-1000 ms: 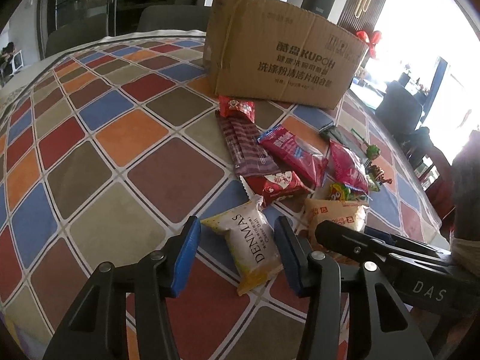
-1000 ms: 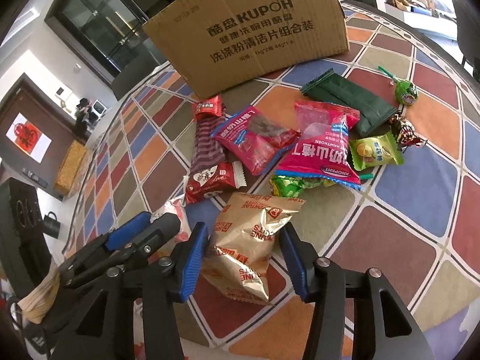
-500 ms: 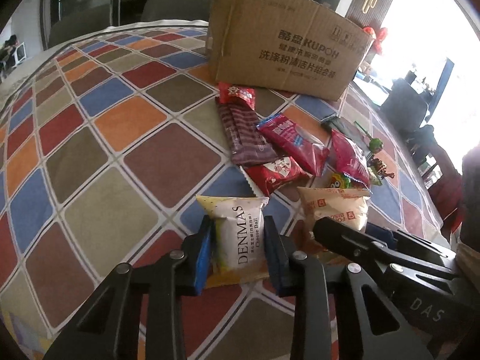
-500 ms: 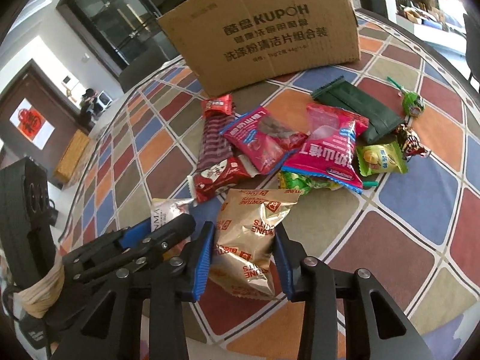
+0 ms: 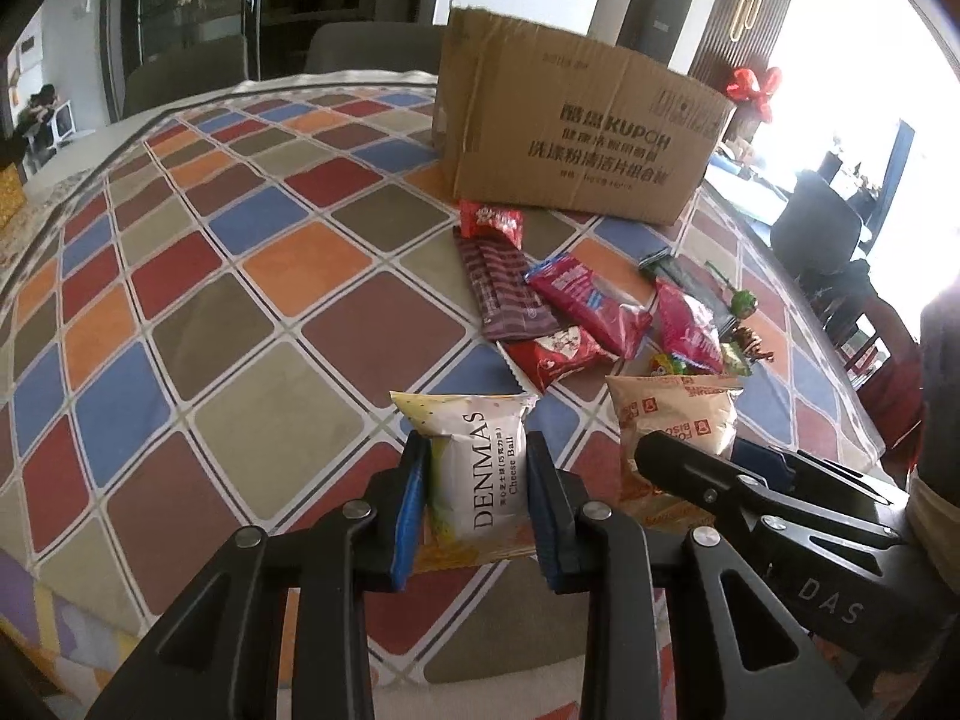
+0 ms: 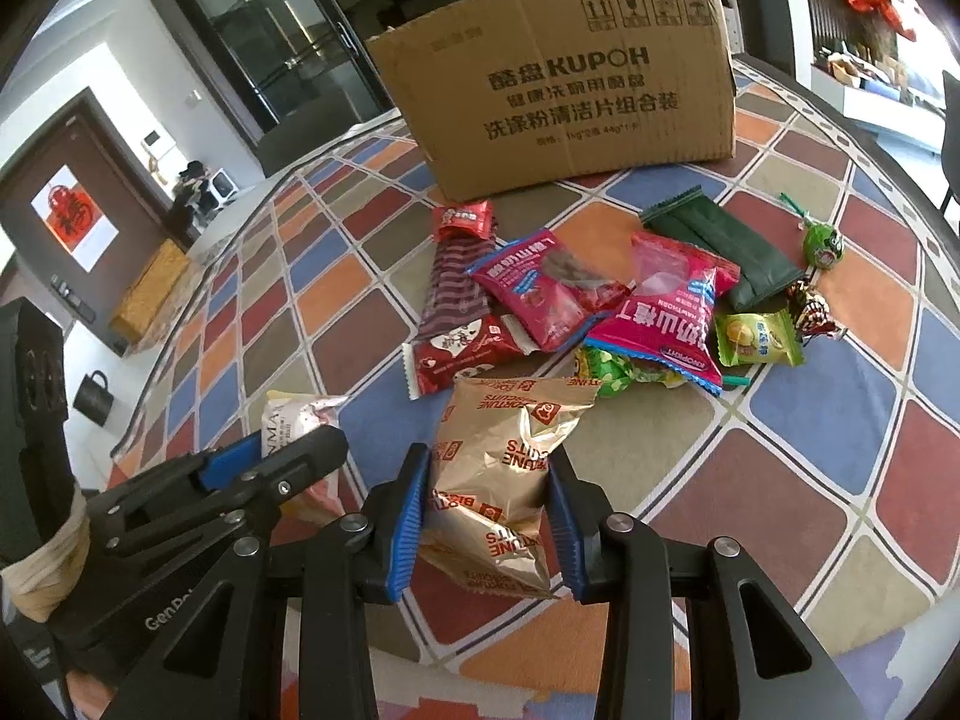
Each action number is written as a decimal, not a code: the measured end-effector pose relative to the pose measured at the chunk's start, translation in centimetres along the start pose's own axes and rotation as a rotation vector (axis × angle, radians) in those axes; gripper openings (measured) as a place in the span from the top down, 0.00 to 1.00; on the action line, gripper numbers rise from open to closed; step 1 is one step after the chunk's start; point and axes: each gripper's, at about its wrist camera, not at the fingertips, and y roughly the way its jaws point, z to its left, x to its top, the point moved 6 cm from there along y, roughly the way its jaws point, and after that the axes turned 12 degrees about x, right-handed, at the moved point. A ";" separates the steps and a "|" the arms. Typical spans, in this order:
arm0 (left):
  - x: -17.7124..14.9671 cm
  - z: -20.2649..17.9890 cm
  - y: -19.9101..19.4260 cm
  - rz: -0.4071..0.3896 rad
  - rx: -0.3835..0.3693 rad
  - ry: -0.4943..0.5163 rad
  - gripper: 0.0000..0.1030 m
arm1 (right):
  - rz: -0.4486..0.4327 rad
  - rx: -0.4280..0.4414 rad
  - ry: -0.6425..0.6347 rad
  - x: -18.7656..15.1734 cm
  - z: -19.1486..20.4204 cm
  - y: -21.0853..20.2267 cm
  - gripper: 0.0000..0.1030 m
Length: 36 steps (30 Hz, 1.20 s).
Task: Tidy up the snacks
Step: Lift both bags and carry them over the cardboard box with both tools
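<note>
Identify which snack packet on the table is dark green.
The flat dark green packet lying right of the pile, nearest the lollipop. The other packets are red, pink, maroon, gold, white or light green.

Upper centre of the frame stands one cardboard box. Below it lie about eleven snack packets, among them one white cheese-ball bag and one gold biscuit bag, plus one green lollipop at right.

The left tongs pinch the white DENMAS Cheese Ball packet between blue pads above the checkered surface, with the right tongs just beside, gripping a tan biscuit bag.
</note>
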 end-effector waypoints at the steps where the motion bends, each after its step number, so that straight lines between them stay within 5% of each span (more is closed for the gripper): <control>1: 0.1 -0.1 -0.4 -0.008 0.000 0.002 0.70 | -0.004 0.002 -0.005 0.0 0.2 -0.2 0.62; 12: 4.0 -1.1 -3.8 -0.128 0.008 0.017 0.70 | -0.119 -0.018 -0.099 2.9 1.3 -3.8 0.62; 36: 19.4 -5.1 -5.6 -0.312 -0.009 0.073 0.70 | -0.321 -0.099 -0.189 18.2 0.4 -8.7 0.62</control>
